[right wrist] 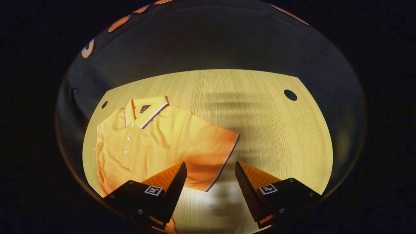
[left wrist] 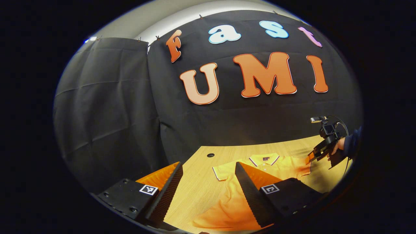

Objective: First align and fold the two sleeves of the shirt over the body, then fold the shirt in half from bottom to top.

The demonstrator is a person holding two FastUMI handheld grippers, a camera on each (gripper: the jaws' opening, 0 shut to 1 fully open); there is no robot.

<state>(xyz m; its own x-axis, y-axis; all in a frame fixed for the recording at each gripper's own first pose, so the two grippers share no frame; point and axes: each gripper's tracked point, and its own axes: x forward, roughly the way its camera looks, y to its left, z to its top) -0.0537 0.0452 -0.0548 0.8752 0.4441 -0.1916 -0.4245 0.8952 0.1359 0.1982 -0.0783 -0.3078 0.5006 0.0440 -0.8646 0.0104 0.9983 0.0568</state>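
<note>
Orange shirt (right wrist: 152,143) lay face up on the bench (right wrist: 276,130), collar (right wrist: 146,112) toward the far wall, buttons showing. Neither sleeve looked folded yet, so by my read you were at the start: both sleeve folds and the bottom-to-top fold remained.

Your right gripper (right wrist: 211,175) was open and empty, jaws straddling the striped cuff of the near sleeve (right wrist: 208,152), hovering above it as far as I could tell. Your left gripper (left wrist: 209,182) was open too, empty, over the lower body of the shirt.

You had plenty of bare bench on the right side of the right gripper view. The shirt's other side sat close to the bench edge, near a cable hole (right wrist: 104,104), so less room there.
</note>
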